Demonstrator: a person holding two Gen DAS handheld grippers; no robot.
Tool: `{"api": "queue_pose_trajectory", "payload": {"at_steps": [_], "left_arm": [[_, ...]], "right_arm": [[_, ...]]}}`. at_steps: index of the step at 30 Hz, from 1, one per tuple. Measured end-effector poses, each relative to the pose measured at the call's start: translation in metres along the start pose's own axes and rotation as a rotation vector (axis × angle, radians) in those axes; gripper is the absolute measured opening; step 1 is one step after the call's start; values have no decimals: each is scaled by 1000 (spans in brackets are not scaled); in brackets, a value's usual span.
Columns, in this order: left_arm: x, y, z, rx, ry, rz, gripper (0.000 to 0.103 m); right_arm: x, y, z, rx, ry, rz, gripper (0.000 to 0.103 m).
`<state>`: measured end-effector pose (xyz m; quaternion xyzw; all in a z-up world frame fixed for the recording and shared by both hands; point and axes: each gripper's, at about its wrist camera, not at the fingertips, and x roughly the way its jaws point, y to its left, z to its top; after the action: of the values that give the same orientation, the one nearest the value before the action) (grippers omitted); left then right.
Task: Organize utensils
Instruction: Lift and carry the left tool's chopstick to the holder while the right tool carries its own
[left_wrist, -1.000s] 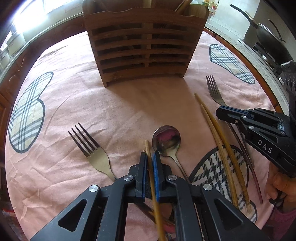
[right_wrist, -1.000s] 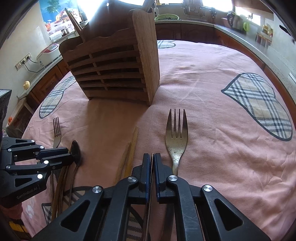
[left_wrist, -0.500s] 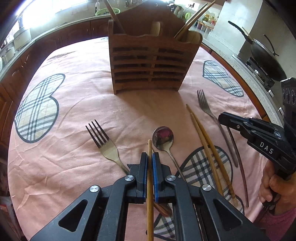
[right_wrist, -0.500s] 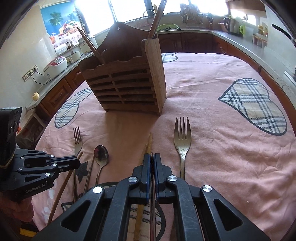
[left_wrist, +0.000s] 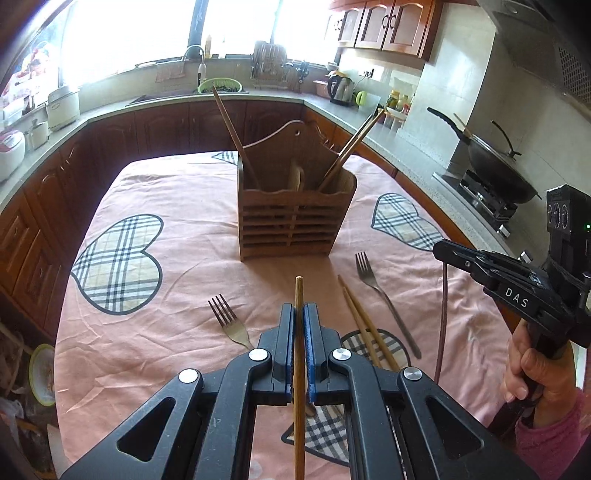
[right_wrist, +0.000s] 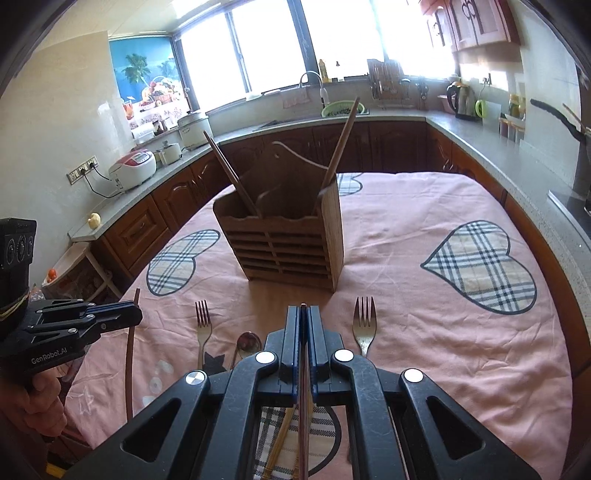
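Observation:
My left gripper is shut on a light wooden chopstick, lifted above the table. My right gripper is shut on a dark reddish chopstick; it also shows hanging from the right gripper in the left wrist view. The slatted wooden utensil holder stands upright ahead with chopsticks leaning in it; it also shows in the right wrist view. Two forks and a pair of wooden chopsticks lie on the pink cloth. A spoon lies below the right gripper.
The pink tablecloth with plaid hearts covers the round table. Kitchen counters ring the table, with a wok on the stove at the right and a rice cooker at the left.
Both grippers have risen and tilted up with their chopsticks, lifting them off the cloth. The holder now sits farther ahead and the kitchen has come into view.

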<state>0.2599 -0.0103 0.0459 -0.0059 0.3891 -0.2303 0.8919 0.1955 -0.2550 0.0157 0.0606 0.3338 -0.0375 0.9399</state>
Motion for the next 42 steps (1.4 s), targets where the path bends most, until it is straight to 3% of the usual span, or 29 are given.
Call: {"api": "queue_pose_trajectory", "payload": {"at_steps": [6,11,24,42], "left_arm": [[-45,3,-4,-13,-88,-14,4],[-59,10,-10,-30,-132,-14,4],[-66,25,-4,-85,-216,-17,4],[-70,43,47,-126,-426,4,4]], "right_arm": [[-25,11,10,-36,-71,-21,4],[-36,16,14,-48,-101,-27,4],[-56,19,29,-35,-202,-37,4],[-59,15,83,20,-384,-8,4]]}}
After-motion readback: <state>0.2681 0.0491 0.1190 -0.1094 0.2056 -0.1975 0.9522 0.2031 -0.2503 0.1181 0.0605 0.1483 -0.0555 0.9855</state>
